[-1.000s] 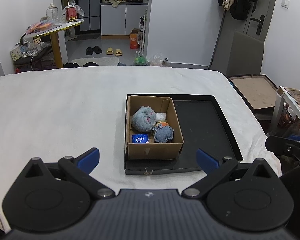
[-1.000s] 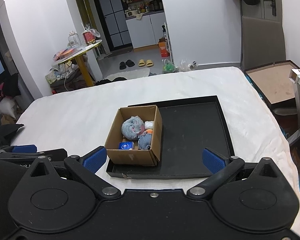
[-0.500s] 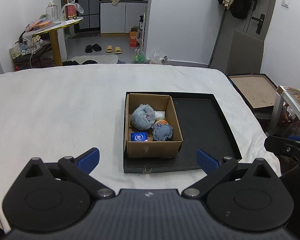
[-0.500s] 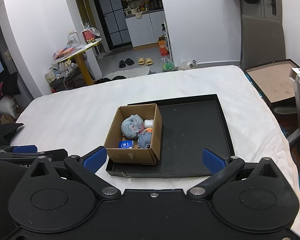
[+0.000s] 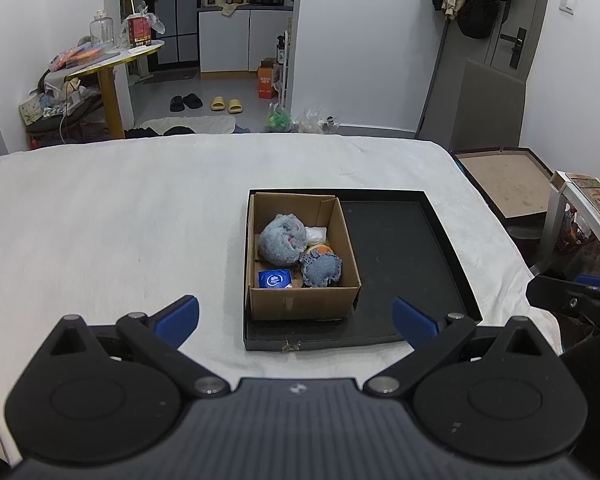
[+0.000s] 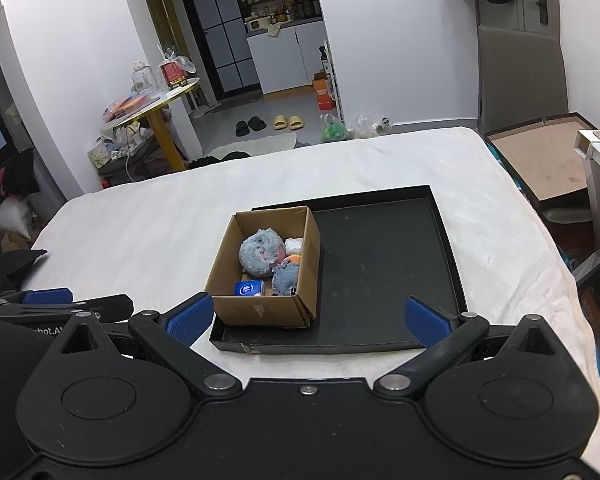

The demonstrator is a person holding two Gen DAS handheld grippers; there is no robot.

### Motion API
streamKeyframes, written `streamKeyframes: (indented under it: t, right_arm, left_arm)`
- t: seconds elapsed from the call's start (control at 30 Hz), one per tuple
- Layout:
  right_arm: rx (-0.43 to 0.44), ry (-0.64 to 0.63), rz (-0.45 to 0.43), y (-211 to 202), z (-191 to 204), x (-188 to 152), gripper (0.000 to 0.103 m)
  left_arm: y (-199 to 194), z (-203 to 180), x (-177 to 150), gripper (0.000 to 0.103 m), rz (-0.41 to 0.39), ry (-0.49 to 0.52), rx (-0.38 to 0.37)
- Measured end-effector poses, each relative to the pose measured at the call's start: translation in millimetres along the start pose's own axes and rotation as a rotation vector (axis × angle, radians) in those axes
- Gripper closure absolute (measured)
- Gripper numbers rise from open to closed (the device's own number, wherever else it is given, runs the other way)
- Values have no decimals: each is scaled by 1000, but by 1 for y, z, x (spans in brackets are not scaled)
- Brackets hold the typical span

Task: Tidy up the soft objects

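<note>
An open cardboard box (image 5: 300, 304) stands in the left part of a black tray (image 5: 400, 248) on the white bed cover. In the box lie a fluffy grey-blue plush (image 5: 280, 238), a smaller denim-blue soft piece (image 5: 322, 270), a blue tissue pack (image 5: 275, 279), a white item (image 5: 316, 234) and an orange bit. The right wrist view shows the same box (image 6: 260, 312), plush (image 6: 260, 256) and tray (image 6: 380, 264). My left gripper (image 5: 296, 316) is open and empty, short of the tray's near edge. My right gripper (image 6: 308, 316) is open and empty, over the tray's near edge.
The bed's right edge drops off toward a brown board in a frame (image 5: 508, 184) and a small side table (image 5: 580, 196). Beyond the bed's far edge are a yellow-legged table (image 5: 112, 80), slippers (image 5: 224, 104) and bags on the floor. The left gripper's tip (image 6: 48, 298) shows at left.
Both grippers have drawn back and up a little from the tray; the box looks smaller and farther. Both stay open and empty. Nothing in the box moved.
</note>
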State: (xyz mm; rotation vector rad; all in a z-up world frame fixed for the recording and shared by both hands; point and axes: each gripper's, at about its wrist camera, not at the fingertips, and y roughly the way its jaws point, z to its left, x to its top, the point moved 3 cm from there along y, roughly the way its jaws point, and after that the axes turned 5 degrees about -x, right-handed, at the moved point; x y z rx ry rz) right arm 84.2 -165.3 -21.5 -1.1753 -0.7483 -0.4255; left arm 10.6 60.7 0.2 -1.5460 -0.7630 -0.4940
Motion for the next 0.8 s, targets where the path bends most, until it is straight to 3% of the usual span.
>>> streamKeyframes:
  t: [0.8]
  right_arm:
    - [-2, 18, 22, 0, -6, 0, 0]
  left_arm:
    - [-10, -7, 3, 1, -52, 18, 17]
